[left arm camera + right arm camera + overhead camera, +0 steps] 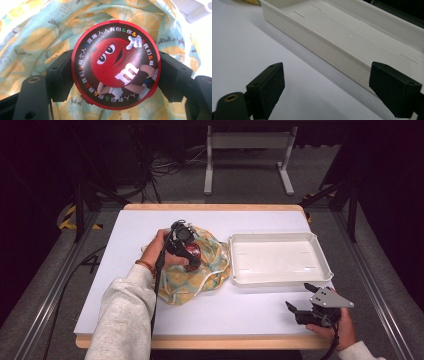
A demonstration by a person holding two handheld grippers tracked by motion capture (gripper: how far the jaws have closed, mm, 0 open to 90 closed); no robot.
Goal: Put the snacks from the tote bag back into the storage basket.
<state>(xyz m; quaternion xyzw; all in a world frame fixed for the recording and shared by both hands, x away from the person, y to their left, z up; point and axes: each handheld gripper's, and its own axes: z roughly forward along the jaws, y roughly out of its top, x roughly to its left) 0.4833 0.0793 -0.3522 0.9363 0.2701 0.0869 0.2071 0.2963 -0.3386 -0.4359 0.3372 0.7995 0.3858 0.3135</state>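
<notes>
A round red tin (115,64) with a red candy character and a ring of letters on its lid sits clamped between the black jaws of my left gripper (115,75), above a cloth bag (37,37) printed with lemon slices. From above, that gripper (192,260) holds the red tin (193,253) over the crumpled yellow and pale green bag (200,270) at the table's middle. My right gripper (300,297) rests near the front right edge, jaws wide apart with nothing between them (325,85), just in front of the white tray (332,42).
The empty white tray (235,270) lies right of the bag on the white tabletop (135,227). A white drawstring (210,282) trails from the bag. Beyond the table stand a white metal frame (247,150) and cables on the floor.
</notes>
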